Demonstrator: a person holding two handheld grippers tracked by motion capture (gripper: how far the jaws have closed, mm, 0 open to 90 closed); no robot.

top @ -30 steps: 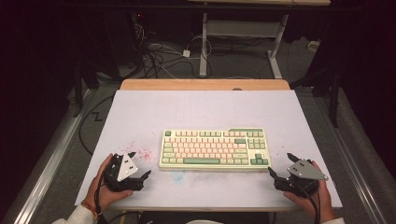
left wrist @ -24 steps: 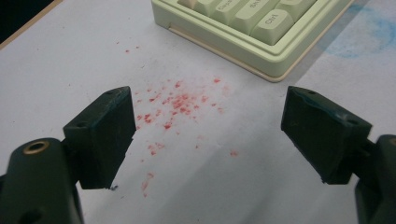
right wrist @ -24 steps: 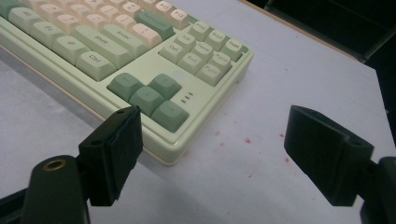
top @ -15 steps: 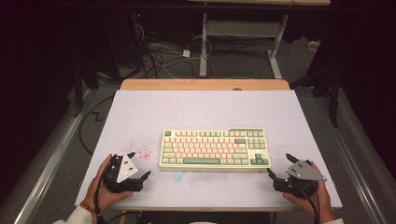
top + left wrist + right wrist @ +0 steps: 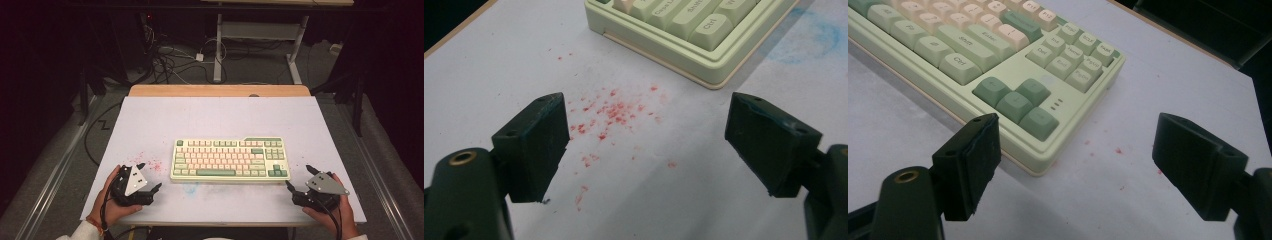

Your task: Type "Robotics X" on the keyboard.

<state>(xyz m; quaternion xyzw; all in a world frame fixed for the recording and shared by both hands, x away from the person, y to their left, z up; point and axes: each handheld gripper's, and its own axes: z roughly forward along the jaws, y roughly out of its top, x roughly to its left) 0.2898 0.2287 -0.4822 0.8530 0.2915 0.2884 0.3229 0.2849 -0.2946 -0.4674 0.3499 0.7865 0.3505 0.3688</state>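
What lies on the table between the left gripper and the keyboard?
Only a scatter of red specks on the white table; in the left gripper view they lie between the open left gripper and the keyboard.

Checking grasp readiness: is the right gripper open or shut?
Open. In the right gripper view, the right gripper has its jaws wide apart with bare table between them, near the keyboard corner, holding nothing.

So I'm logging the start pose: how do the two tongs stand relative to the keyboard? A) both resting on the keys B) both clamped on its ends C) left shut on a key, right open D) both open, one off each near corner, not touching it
D: the left tongs and right tongs gape open off the near corners of the keyboard, clear of it.
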